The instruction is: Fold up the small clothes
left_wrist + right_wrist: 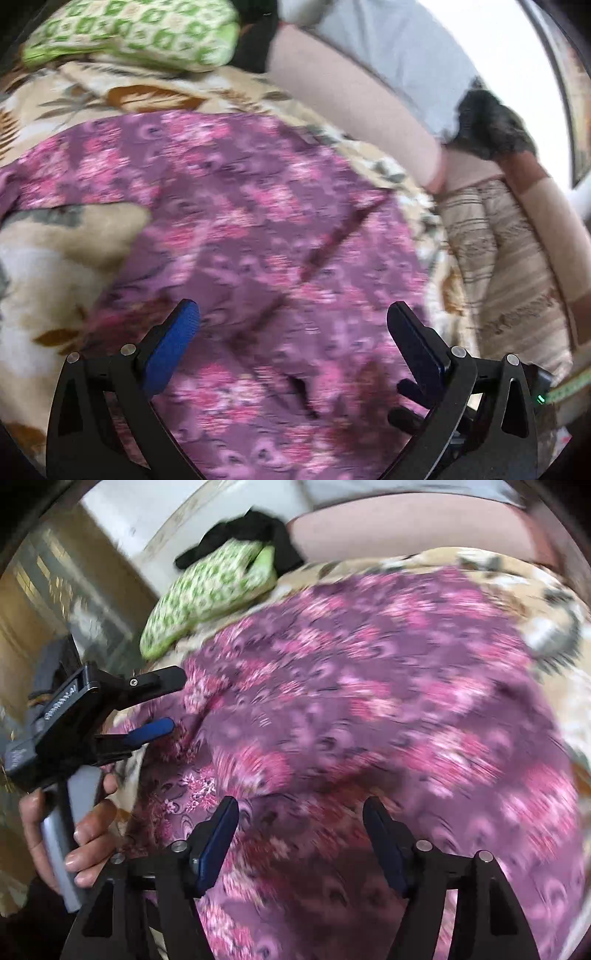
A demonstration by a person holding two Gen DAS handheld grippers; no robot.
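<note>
Nearest to my left wrist camera, the left gripper (293, 314) has its jaws spread wide with nothing between the pads; the purple floral garment (236, 229) lies below them, smeared by motion blur, so I cannot tell whether the fingertips touch the cloth. On my right wrist camera the right gripper (301, 812) also stands with its jaws well apart, nothing pinched, with the same garment (369, 709) under it. The print is streaked there too, and I cannot make out seams, sleeves or which edge is the hem.

At the left edge of the right view I see the left gripper (162, 701) from the side, its fingers parted over the garment's edge. The hand (77, 830) holding its grey handle is partly cut off by the frame.

The garment is spread on a cream leaf-patterned blanket (66, 240) that shows around it. Beyond it lies a green-and-white patterned cloth bundle (140, 33), with a dark cloth (251, 531) half hidden behind it; I cannot tell what that is. Farthest off on the left camera, a person's bare arm (354, 107) and pale grey sleeve (399, 55) cross the top right, washed out by bright light behind.
</note>
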